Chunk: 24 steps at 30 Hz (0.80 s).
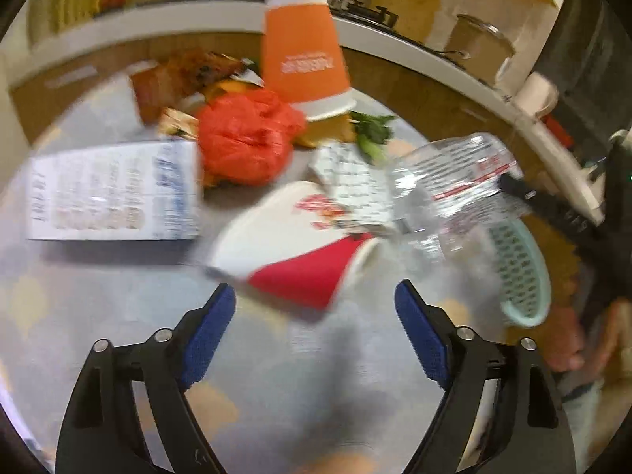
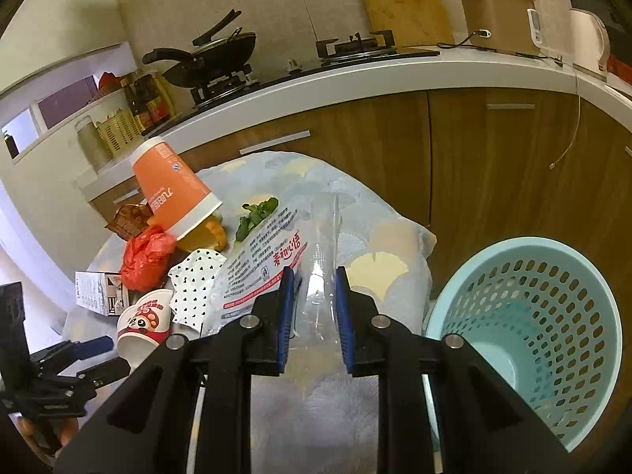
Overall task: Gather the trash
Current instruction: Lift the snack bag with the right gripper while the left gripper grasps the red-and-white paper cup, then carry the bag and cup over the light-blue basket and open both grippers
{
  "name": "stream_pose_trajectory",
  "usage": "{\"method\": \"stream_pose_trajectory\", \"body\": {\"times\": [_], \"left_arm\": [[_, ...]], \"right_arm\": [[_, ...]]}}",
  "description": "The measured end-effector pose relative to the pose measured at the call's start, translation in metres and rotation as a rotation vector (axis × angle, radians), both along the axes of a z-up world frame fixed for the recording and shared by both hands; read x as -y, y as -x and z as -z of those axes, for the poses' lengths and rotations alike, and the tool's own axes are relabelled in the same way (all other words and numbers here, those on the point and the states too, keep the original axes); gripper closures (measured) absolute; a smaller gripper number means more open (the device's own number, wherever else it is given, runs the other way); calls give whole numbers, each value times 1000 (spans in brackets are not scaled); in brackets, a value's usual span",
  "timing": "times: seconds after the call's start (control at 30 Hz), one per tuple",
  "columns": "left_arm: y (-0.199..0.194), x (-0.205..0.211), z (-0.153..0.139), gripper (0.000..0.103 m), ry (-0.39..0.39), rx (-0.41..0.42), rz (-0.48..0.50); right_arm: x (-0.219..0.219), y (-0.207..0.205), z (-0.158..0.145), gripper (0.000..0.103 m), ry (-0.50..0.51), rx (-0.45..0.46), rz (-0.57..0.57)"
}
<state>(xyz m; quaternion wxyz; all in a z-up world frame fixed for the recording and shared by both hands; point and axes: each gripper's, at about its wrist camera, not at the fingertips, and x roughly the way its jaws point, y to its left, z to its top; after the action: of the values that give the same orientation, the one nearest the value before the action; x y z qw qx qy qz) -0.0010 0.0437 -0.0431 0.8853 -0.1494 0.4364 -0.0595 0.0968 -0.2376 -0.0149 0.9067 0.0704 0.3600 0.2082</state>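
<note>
My left gripper (image 1: 314,288) stands open just above the table, its blue pads either side of the near end of a red-and-white paper cup (image 1: 300,245) that lies on its side. My right gripper (image 2: 314,276) is shut on a clear printed plastic wrapper (image 2: 260,268), lifted off the table beside the teal basket (image 2: 533,335). In the left wrist view the wrapper (image 1: 454,173) hangs at the right. On the table behind lie an upturned orange cup (image 1: 304,51), a red plastic bag (image 1: 245,138), a white carton (image 1: 110,189), patterned paper (image 1: 355,185) and green scraps (image 1: 371,130).
The perforated teal basket (image 1: 517,268) stands off the table's right edge, against brown cabinet doors (image 2: 395,150). A white counter (image 2: 355,75) behind carries a wok (image 2: 213,55), a gas hob and a rice cooker (image 2: 497,15). A hand (image 1: 572,347) shows at the right.
</note>
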Motion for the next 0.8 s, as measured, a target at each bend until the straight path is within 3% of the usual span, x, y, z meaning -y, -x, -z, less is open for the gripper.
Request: {"method": "stream_pose_trajectory", "body": {"times": [0.1,0.23,0.33,0.4,0.47,0.53,0.63,0.8], "left_arm": [[-17,3,4,13,68,-47,32],[-40,7,6,13,-19,-69,-11],[-49,5,14,14,13,-107,-58],[-49,8,13,14,-16,-92,-80],[-49,10,14,18,-25,-86,-99],[-52,10,12,32,-25,-77,-126],[-48,7,11,41,7,-66,-128],[-28,11,4,48,2,-29,-109]], "right_arm": [[2,2,0,85,7,-2,4],[4,7,0,85,19,6,2],[5,8,1,85,21,4,0],[6,8,2,85,18,3,-2],[7,9,3,85,9,3,-6],[8,11,1,85,7,12,-4],[14,18,-3,85,-18,28,6],[31,27,-15,85,-74,52,25]]}}
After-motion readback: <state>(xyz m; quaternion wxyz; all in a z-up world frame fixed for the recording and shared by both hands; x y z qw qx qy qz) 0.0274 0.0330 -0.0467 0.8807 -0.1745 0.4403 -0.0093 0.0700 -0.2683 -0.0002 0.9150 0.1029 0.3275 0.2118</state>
